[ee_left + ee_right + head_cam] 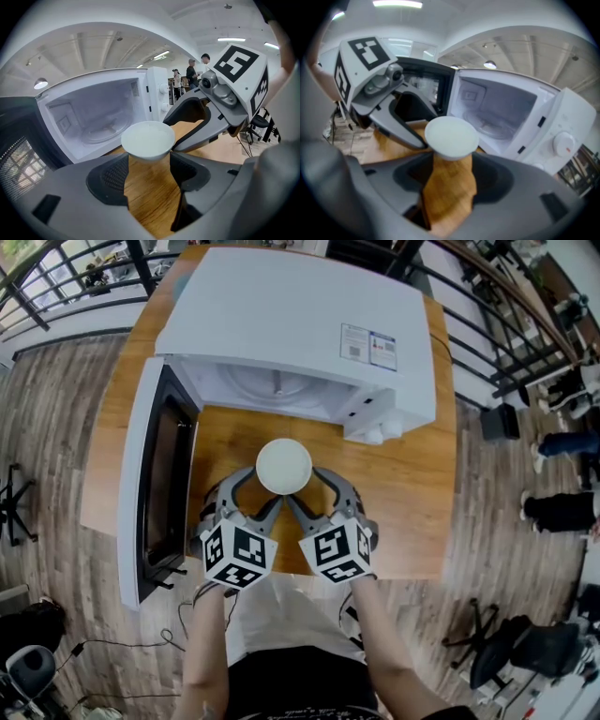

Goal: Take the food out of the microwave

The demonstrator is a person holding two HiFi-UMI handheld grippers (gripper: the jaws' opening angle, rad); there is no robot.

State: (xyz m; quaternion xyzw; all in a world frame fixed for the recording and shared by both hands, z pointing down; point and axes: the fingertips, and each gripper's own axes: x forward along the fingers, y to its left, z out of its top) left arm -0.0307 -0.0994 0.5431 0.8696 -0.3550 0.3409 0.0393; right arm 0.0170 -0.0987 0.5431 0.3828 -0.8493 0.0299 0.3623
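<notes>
Leftmost, the white microwave's open door (141,493) stands aside. The left gripper (147,159) is clamped low on the tapered base of the small round white bowl (284,466), above the wooden table (412,484) just outside the cavity. The right gripper (451,157) clamps it likewise. The bowl is probably light, stiff, slippery and breakable, so it is best held beneath the rim. The sticker (369,345) on the microwave top is too small to read.

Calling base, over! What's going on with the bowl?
Left gripper, right gripper: both shut on round white bowl. Bowl outside white microwave, over wooden table. Door open, nothing blocking.
</notes>
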